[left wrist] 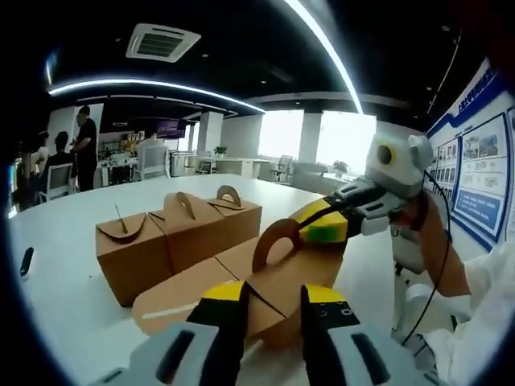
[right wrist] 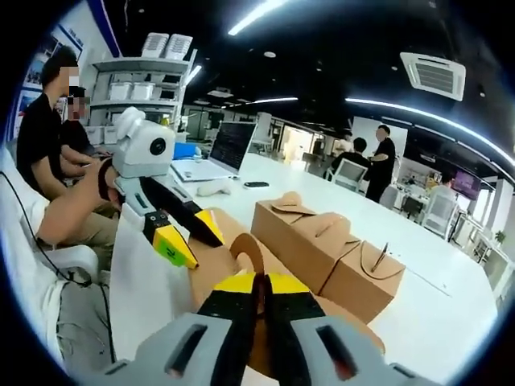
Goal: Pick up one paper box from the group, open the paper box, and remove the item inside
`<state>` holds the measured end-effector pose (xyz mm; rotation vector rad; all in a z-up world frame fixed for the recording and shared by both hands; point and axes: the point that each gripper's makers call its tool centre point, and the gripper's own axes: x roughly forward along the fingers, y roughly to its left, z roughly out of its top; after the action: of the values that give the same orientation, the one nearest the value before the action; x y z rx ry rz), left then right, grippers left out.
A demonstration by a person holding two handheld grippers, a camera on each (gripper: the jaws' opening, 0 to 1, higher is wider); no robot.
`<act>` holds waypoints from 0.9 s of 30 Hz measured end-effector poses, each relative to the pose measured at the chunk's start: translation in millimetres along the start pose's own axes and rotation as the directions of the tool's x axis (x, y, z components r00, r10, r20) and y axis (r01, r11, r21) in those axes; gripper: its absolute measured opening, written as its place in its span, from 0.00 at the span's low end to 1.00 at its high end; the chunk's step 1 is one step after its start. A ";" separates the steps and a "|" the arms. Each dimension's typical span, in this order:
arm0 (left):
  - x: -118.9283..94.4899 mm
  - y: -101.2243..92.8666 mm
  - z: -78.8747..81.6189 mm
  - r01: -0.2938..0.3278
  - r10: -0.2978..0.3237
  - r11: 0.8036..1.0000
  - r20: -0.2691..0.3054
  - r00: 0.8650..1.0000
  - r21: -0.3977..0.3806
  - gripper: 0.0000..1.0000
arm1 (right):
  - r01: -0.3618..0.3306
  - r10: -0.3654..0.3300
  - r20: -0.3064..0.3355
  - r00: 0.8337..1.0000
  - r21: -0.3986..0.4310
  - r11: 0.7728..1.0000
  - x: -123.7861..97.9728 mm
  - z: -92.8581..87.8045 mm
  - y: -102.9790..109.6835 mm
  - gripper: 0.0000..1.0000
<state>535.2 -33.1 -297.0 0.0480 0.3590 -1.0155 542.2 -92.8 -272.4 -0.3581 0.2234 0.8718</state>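
A brown paper box [left wrist: 278, 273] sits low over the white table [left wrist: 64, 225], its lid flap [left wrist: 173, 299] spread flat to the left. My left gripper [left wrist: 272, 296] is shut on its near corner, one yellow-tipped jaw on each side. My right gripper [left wrist: 322, 225] reaches in from the right, beside the arched handle [left wrist: 276, 240]. In the right gripper view my right gripper [right wrist: 259, 283] is pinched shut on a thin cardboard flap of that box [right wrist: 216, 269], with my left gripper [right wrist: 187, 240] against the box's left side. Nothing inside the box is visible. Other shut boxes [left wrist: 133, 253] [right wrist: 302, 229] stand in a row behind.
A laptop [right wrist: 227, 146], mouse [right wrist: 213, 189] and phone [right wrist: 256, 184] lie farther along the table. A small black object [left wrist: 26, 261] lies near the table's left edge. People sit close by [right wrist: 44, 137]; others stand at the back [right wrist: 382, 165]. Shelving [right wrist: 137, 88] fills the corner.
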 end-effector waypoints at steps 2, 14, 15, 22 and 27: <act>0.6 -2.0 -0.1 0.000 0.000 1.000 -0.001 1.000 0.012 0.28 | 0.001 -0.001 0.001 1.000 0.006 1.000 0.0 -0.9 0.2 0.07; 1.6 -6.5 -1.2 0.004 -0.003 0.999 -0.018 1.000 0.049 0.30 | 0.022 -0.025 -0.040 0.999 -0.082 0.996 -6.9 -3.5 4.7 0.11; 1.1 -6.3 -1.4 0.004 -0.003 0.999 -0.018 1.000 0.049 0.31 | 0.016 -0.021 -0.053 0.998 -0.082 0.996 -8.5 -7.3 5.9 0.11; 1.3 -7.4 -1.9 0.011 -0.011 0.999 -0.012 1.000 0.044 0.31 | -0.025 0.024 -0.116 0.993 -0.011 1.000 -19.3 -29.6 5.1 0.19; 1.2 -6.9 -2.4 0.013 -0.013 0.999 -0.010 1.000 0.041 0.30 | -0.069 0.075 -0.099 0.992 0.062 0.996 -19.9 -30.1 9.5 0.23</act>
<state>529.3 -37.3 -298.8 0.0881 0.3478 -1.0356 520.9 -113.1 -295.4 -0.3418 0.3566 0.9168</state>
